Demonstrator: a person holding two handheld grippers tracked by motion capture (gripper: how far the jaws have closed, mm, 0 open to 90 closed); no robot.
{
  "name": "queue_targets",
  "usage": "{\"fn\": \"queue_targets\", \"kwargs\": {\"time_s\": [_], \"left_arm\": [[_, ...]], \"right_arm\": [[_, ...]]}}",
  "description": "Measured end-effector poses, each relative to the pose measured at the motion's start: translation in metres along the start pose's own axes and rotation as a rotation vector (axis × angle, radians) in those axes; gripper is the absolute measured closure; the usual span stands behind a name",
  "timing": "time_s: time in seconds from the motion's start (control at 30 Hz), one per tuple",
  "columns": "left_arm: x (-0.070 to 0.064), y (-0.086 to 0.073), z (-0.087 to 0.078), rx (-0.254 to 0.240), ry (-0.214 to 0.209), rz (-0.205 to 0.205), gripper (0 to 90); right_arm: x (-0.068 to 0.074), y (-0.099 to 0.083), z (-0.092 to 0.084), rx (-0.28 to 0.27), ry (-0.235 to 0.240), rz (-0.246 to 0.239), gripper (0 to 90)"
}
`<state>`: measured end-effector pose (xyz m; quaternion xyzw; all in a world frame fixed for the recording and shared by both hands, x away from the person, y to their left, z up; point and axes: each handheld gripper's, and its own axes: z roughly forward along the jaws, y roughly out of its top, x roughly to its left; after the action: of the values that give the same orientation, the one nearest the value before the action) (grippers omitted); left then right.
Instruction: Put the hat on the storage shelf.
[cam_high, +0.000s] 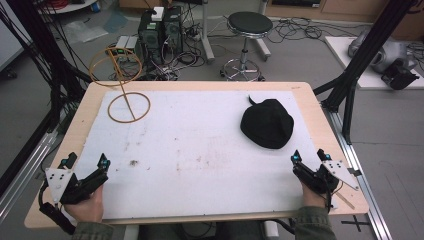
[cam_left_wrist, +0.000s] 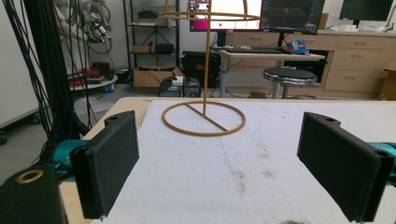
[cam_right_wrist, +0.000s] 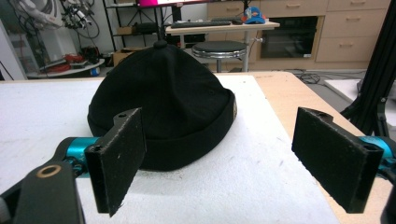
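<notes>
Nearest us, both grippers rest at the table's near edge: our left gripper (cam_high: 86, 161) by the left corner, our right gripper (cam_high: 306, 155) by the right, each with jaws spread wide and nothing between them. Just ahead of the right one lies the black cap (cam_high: 267, 123), a soft round beanie with a folded band and a small button on top, sitting crown up on the white mat (cam_high: 200, 150). Well apart, toward the far left corner, stands the wire hat stand (cam_high: 123, 92), two tan rings joined by a post, bare. Between them the mat lies open, lightly stained; the wooden table (cam_high: 310, 100) shows around its borders.
</notes>
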<state>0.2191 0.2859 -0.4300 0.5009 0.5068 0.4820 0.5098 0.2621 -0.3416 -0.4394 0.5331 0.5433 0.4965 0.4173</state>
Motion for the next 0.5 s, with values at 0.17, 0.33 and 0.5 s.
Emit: {"fn": "queue_targets", "kwargs": {"time_s": [0.17,0.33,0.5], "left_arm": [[0.0013,0.0002,-0.0006,0.000,0.004,-0.004,12.9],[0.0012,0.0004,-0.0009,-0.005,0.009,-0.005,12.9],[0.0011,0.0003,-0.0009,-0.008,0.009,-0.008,12.9]], "right_arm": [[0.0000,-0.0001,-0.0005,0.000,0.002,-0.005,16.8],[-0.0007,-0.0004,0.0000,0.002,0.001,0.004,16.8],[-0.0007,-0.0003,-0.0005,0.004,-0.002,0.011,16.7]]}}
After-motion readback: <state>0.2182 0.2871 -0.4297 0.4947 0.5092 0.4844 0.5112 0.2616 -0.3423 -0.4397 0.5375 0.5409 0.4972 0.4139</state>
